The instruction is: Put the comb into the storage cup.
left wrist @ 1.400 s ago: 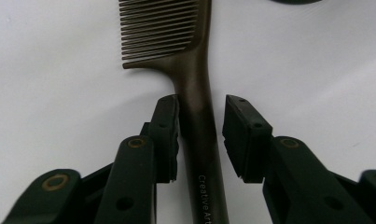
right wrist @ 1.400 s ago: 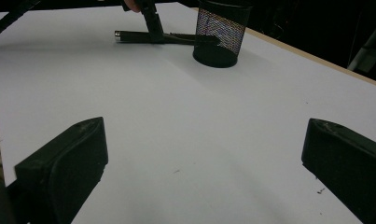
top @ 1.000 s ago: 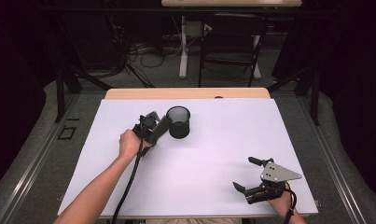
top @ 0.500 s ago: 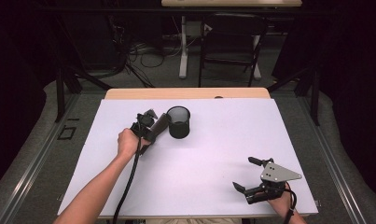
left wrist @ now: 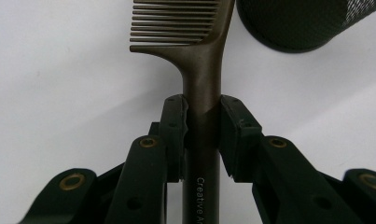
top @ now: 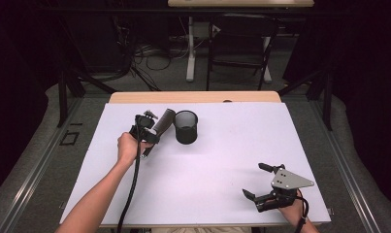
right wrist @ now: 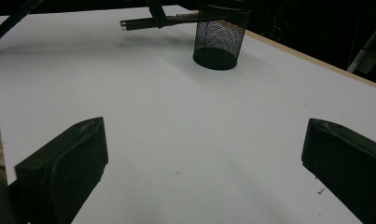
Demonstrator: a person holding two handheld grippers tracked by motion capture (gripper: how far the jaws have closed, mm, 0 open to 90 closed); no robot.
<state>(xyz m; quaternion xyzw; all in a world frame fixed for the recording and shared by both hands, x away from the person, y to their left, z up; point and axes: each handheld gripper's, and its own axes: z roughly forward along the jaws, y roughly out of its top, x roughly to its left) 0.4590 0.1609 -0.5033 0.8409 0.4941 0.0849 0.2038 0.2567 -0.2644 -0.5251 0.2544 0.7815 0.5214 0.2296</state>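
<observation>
Comb (left wrist: 202,74) is clamped by its handle in your left gripper (top: 145,130), jaws squeezed tight on either side of the dark brown shaft; you can read "Creative" printed lower down on it in the left gripper view. The teeth end points away from the gripper and sits right next to the black mesh pen cup (top: 186,126), which stands upright toward the far middle of the bench (top: 232,160). From the high view the comb leans up and toward the cup's rim, just beside it; I can't tell whether it's actually touching. In the right gripper view the handle's butt end (right wrist: 123,24) sticks out level above the white surface, off to one side of the cup (right wrist: 218,39).

Your right gripper (top: 263,183) is way off at the near right corner of the bench, jaws spread wide with nothing between them, grey three-cornered plate (top: 291,179) on top. The stretch of white bench between it and the cup is bare.

Beyond the far edge there's a chair (top: 239,48), a table leg (top: 189,46), and a tangle of cables (top: 152,51) on the floor, all well apart from the work area. Your left gripper's cable (top: 132,189) trails back along your forearm (top: 93,204).
</observation>
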